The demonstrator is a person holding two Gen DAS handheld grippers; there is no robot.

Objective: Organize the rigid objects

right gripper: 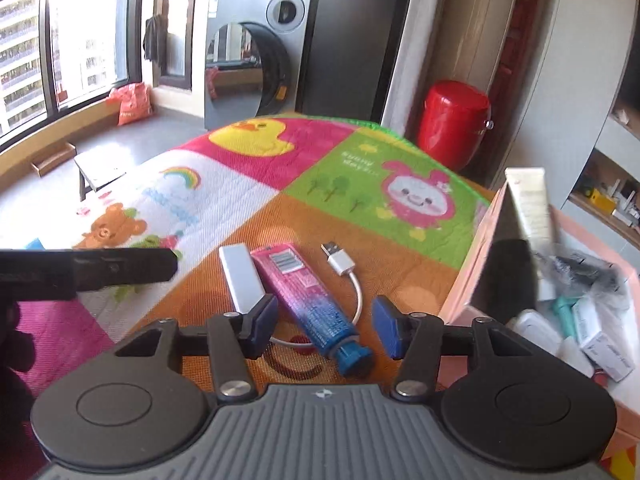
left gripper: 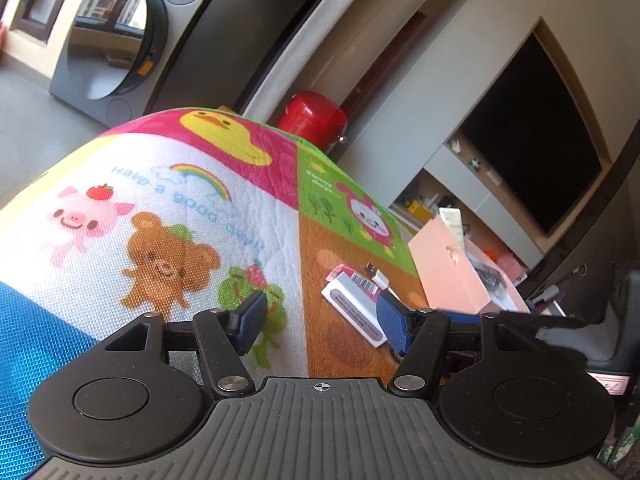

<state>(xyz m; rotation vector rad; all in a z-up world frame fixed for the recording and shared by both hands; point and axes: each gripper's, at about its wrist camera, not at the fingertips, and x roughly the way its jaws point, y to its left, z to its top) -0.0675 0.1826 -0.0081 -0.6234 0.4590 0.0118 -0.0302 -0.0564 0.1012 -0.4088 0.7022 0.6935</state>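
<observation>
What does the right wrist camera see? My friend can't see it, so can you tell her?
The right gripper hovers with open fingers over a pink-and-blue tube lying on a colourful cartoon mat. A white bar and white USB cable lie beside the tube, and a pink box of small items sits on the right.

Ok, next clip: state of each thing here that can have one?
Pink box: open, partly filled.
Toothpaste tube: capped, flat on the mat, between the right jaws, not gripped.
USB cable: unplugged, loose on the mat.
Washing machine: door shut.
Left gripper: open, empty.
Right gripper: open.
</observation>
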